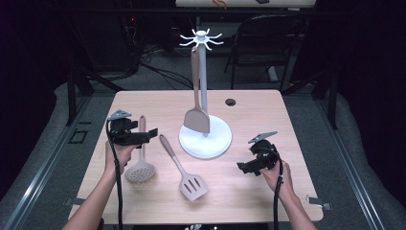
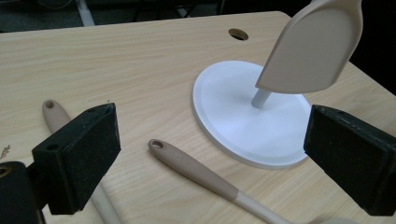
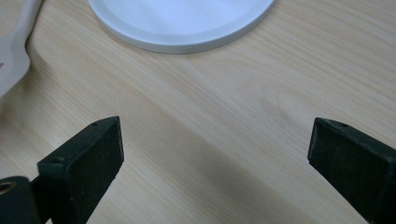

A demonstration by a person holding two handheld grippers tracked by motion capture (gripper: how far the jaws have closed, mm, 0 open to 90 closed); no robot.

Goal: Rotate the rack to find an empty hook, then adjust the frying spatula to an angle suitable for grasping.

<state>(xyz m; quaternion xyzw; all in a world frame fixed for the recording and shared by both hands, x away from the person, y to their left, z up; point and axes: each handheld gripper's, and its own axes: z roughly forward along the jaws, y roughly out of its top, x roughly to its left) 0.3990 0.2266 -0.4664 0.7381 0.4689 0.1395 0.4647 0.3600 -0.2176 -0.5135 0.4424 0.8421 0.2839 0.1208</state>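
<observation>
Now, taking the white stand [image 1: 206, 139] as my landmark and working across from the left: my left gripper [image 1: 143, 136] sits to the left of the stand's round base, held over the handle of the skimmer [image 1: 140, 170], whose perforated head lies nearer me on the table [image 1: 268, 108]. Its jaws are spread wide with nothing between the pads. The left gripper view adds what the high view cannot: the rounded end of the skimmer handle [image 2: 53, 112] runs just beside my left-hand jaw, and the hanging hole in the end of the slotted turner handle [image 2: 187, 168] shows clearly in the gap between the jaws, on the near side of the stand base [image 2: 243, 121].

Next toward the stand lies the slotted turner [image 1: 184, 172], handle angled up toward the base, head nearer me. It is close to the base but not touching it.

On the stand itself a solid turner [image 1: 196, 112] hangs from one of the hooks at the top, its blade down over the base; the left gripper view shows that blade [image 2: 313, 51] hanging just above the disc, beside the pole.

Right of the stand, my right gripper [image 1: 246, 167] is held low over bare wood, jaws equally wide and empty. Its own view shows the near rim of the base [image 3: 187, 32] ahead, and a pale utensil edge [image 3: 14, 56] at the far left.
</observation>
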